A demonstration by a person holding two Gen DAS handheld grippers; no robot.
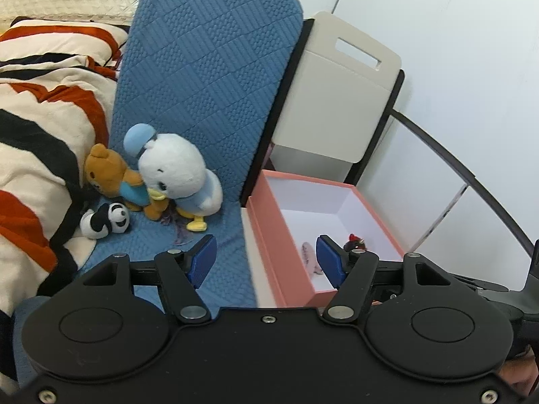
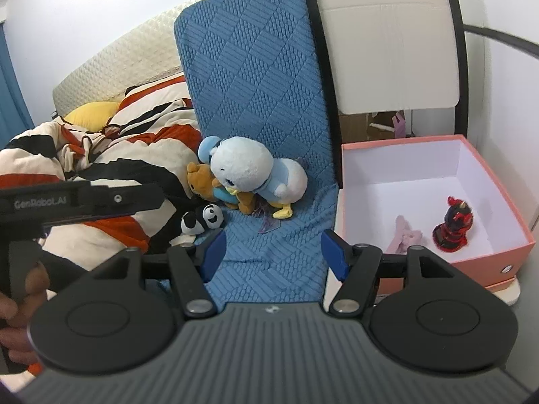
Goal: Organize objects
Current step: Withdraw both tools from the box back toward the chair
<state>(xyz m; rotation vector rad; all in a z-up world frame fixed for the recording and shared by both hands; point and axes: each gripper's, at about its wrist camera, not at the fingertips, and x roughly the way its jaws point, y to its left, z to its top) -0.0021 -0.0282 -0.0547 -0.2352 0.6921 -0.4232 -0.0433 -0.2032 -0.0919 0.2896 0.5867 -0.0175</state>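
Observation:
A white and blue duck plush [image 1: 175, 171] [image 2: 256, 171] lies face down on a brown bear plush [image 1: 107, 171] [image 2: 202, 181], with a small panda plush [image 1: 107, 220] [image 2: 203, 219] in front, all on the blue quilted mat [image 1: 202, 84] [image 2: 256, 94]. A pink open box [image 1: 276, 245] [image 2: 485, 262] to the right holds a red and black figure [image 1: 353, 243] [image 2: 453, 224] and a pale pink toy [image 1: 308, 256] [image 2: 404, 234]. My left gripper [image 1: 266, 261] is open and empty between mat and box. My right gripper [image 2: 273, 252] is open and empty above the mat's front.
A striped orange, black and cream blanket [image 1: 37, 155] [image 2: 111, 155] lies to the left. A beige chair back [image 1: 337, 94] [image 2: 387, 43] stands behind the box. A cream headboard [image 2: 124, 60] is at the back. The left gripper's body [image 2: 77, 198] shows at the right view's left.

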